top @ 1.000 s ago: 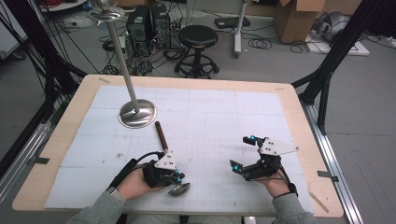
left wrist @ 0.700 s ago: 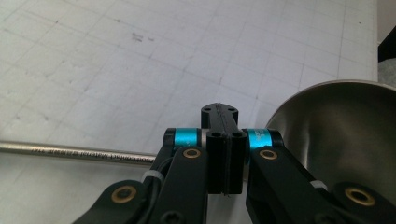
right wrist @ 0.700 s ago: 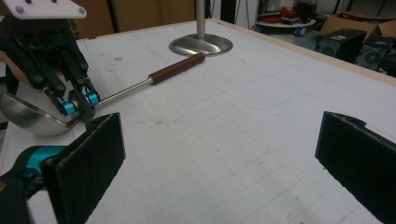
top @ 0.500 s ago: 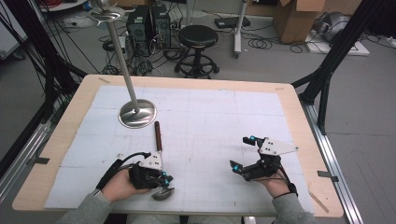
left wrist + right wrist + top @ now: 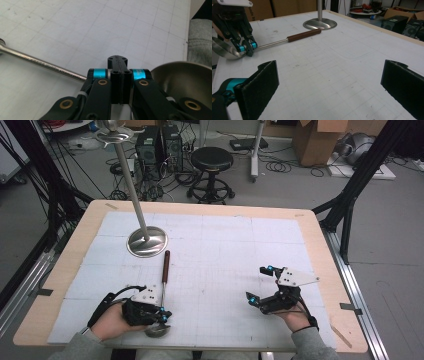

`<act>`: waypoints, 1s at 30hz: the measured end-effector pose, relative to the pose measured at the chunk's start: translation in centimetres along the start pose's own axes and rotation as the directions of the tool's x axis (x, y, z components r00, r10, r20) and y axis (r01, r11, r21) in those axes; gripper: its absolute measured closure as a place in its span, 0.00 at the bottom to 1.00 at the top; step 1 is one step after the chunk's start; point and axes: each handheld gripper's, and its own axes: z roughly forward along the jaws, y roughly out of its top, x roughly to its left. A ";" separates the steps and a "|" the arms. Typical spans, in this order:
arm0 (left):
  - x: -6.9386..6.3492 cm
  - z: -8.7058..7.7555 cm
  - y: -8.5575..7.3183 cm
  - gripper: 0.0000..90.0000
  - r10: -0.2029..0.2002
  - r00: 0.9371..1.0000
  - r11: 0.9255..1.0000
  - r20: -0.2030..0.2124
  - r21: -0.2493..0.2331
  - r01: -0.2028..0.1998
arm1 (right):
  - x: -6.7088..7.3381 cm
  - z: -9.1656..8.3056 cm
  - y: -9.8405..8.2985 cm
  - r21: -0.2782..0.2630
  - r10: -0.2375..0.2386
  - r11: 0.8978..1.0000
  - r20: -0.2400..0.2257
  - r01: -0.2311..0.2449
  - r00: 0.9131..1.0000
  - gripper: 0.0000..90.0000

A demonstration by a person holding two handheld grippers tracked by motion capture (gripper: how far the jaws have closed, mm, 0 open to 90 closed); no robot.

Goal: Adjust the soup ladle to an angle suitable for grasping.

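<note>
Left gripper clamped on a ladle at the near edge, right gripper idle with jaws apart.

Closest to the person, the left gripper point(image 5: 162, 316) sits at the near left of the white mat point(image 5: 225, 250), its jaws pressed together on the metal shaft of the ladle point(image 5: 163, 292) just above the bowl, which lies right at the mat's near edge. From there the shaft runs away across the mat to a brown wooden handle whose tip lies just beside the round base of the steel stand point(image 5: 146, 241). Off to the near right, well apart from the ladle, the right gripper point(image 5: 260, 285) rests on the mat with its jaws spread wide and nothing between them. Farther back, the stand's pole rises tilted.
</note>
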 end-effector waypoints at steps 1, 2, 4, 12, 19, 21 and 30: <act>0.1 -0.3 -0.3 1.00 0.007 1.000 1.000 0.001 0.001 -0.007 | 0.0 0.0 0.0 -0.001 -0.002 1.000 0.001 0.002 1.000 0.00; 0.2 -0.5 -0.5 1.00 0.010 1.000 1.000 0.005 0.000 -0.010 | 0.0 0.0 0.0 0.001 0.001 1.000 0.002 -0.001 1.000 0.00; 0.3 -0.9 -0.8 1.00 0.022 1.000 1.000 0.015 0.002 -0.022 | 0.0 0.0 0.0 0.001 0.001 1.000 0.003 -0.001 1.000 0.00; 1.0 -2.1 -1.9 1.00 0.017 0.999 1.000 0.036 0.006 -0.017 | 0.0 0.0 0.0 0.003 0.003 1.000 0.003 -0.003 1.000 0.00; 1.7 -3.5 -3.3 1.00 -0.013 0.999 1.000 0.039 -0.004 0.014 | 0.0 0.0 0.0 0.002 -0.004 1.000 0.003 0.004 1.000 0.01; 1.8 -3.9 -3.7 1.00 -0.023 0.999 1.000 0.039 -0.006 0.023 | 0.0 0.1 0.0 0.002 -0.001 1.000 0.004 0.001 1.000 0.00; 2.2 -4.4 -3.9 1.00 -0.051 0.998 0.998 0.044 -0.029 0.053 | 0.0 0.1 0.0 0.007 0.000 1.000 0.004 0.000 1.000 0.00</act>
